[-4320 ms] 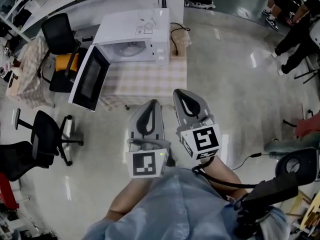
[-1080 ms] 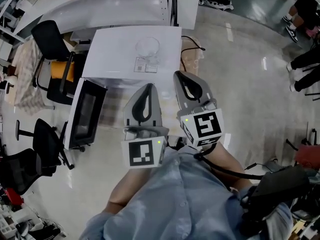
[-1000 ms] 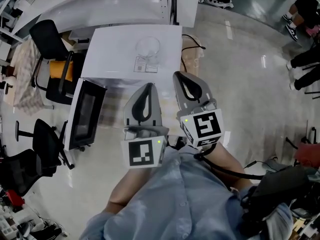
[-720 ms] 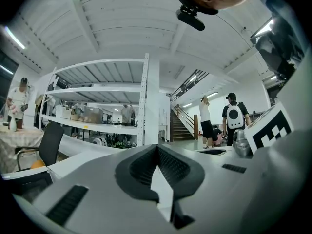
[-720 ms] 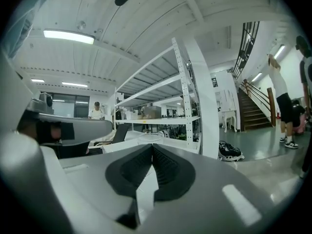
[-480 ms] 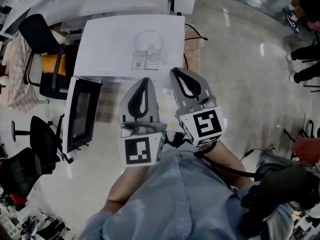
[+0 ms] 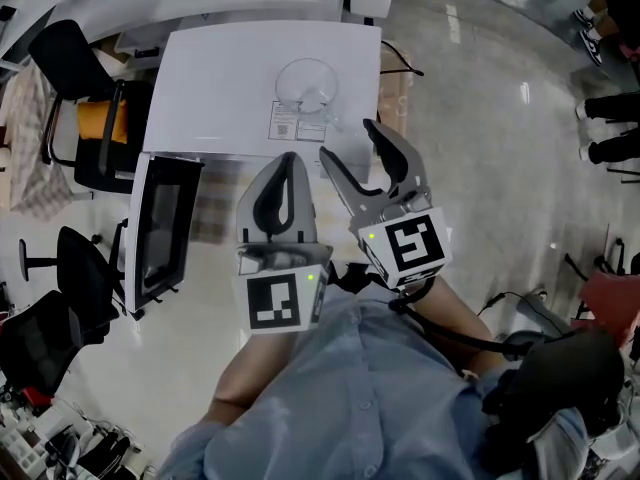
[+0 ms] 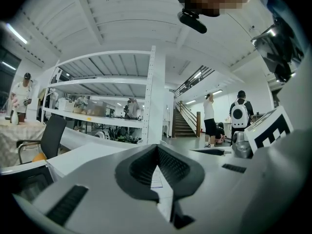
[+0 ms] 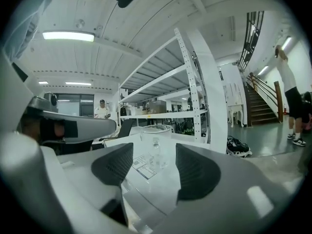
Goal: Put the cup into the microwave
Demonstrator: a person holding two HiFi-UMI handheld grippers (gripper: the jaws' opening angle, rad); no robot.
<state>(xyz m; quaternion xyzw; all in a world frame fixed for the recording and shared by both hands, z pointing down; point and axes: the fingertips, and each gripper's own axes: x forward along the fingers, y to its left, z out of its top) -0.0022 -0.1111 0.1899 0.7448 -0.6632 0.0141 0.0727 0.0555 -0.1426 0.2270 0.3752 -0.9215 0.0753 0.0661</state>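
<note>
Glass cup (image 7: 306,80) upright on top of white microwave (image 7: 210,88), beside a label, microwave door (image 7: 160,230) swung open at left, right hand-held gripper (image 7: 350,143) jaws just opened, moderately apart and empty, cup ahead of them, not touched, left hand-held gripper (image 7: 284,163) jaws pressed together, nothing between.

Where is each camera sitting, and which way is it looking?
Head view: on the person's head, looking steeply down at the microwave, the glass cup on top, left gripper, right gripper, shirt.
Left gripper view: on that gripper, looking level past shut jaws toward shelves.
Right gripper view: on that gripper, facing the glass cup beyond jaws that have just been opening, empty.
Head and right gripper views share the glass cup.
</note>
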